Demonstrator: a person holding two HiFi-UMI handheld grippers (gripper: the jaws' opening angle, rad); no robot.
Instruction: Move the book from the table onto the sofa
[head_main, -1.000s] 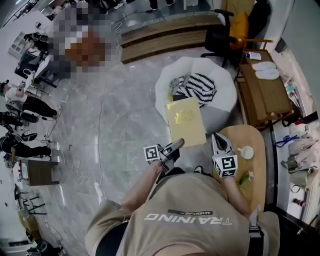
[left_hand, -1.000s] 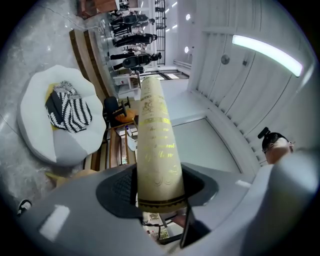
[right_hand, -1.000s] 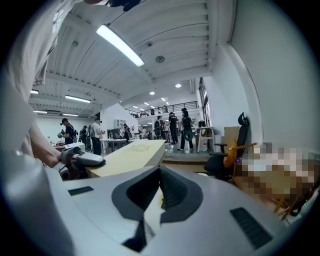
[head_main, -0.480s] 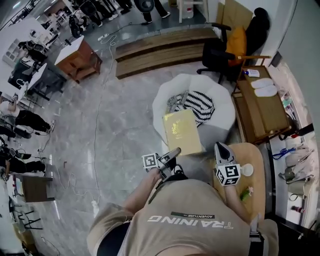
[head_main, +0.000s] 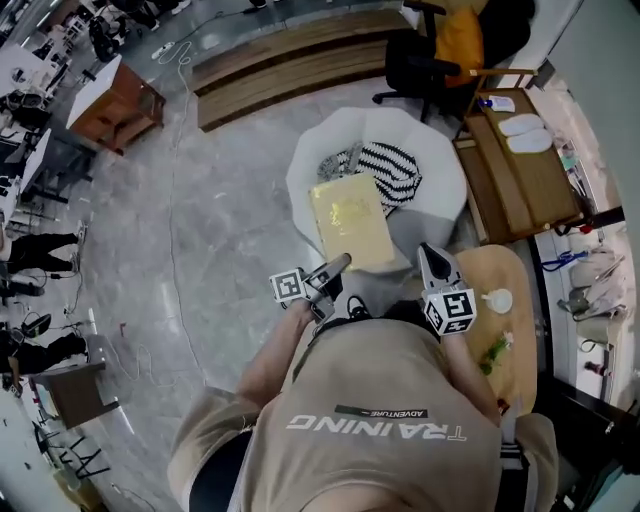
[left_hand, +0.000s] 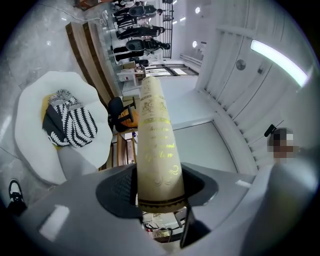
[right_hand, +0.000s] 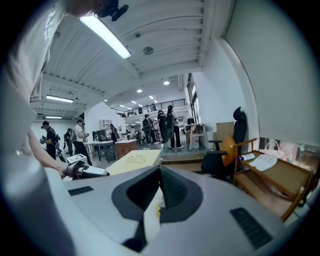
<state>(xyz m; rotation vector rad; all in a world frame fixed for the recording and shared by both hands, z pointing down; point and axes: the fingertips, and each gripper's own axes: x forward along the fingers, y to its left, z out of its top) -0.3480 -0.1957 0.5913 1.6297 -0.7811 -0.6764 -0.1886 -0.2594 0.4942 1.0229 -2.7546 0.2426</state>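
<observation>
The left claw (head_main: 338, 264) is gripping the book (head_main: 350, 220) by its near edge, its jaws standing partly apart and pressing on the two covers. The pale yellow book is sticking straight out ahead of the claw, lying roughly flat with its gold-printed cover facing up. Its far half is hanging over the white sofa (head_main: 305, 180), which is sitting just beyond and below the claw's tips. A black-and-white striped cushion (head_main: 385, 170) is lying in the sofa's hollow, past the book's far edge and slightly to the right of it. The book is touching neither the sofa nor the table (head_main: 510, 345). The round wooden table is standing behind and to the right of the left claw, with a white cup (head_main: 497, 300) on it. The right claw (head_main: 430, 255) is pointing the same way, off to the right of the left one and clear of the book, over the table's near end. Its jaws are drawn together at the tips and are holding nothing. A black office chair (head_main: 415, 65) is standing well ahead of both claws, beyond the sofa.
</observation>
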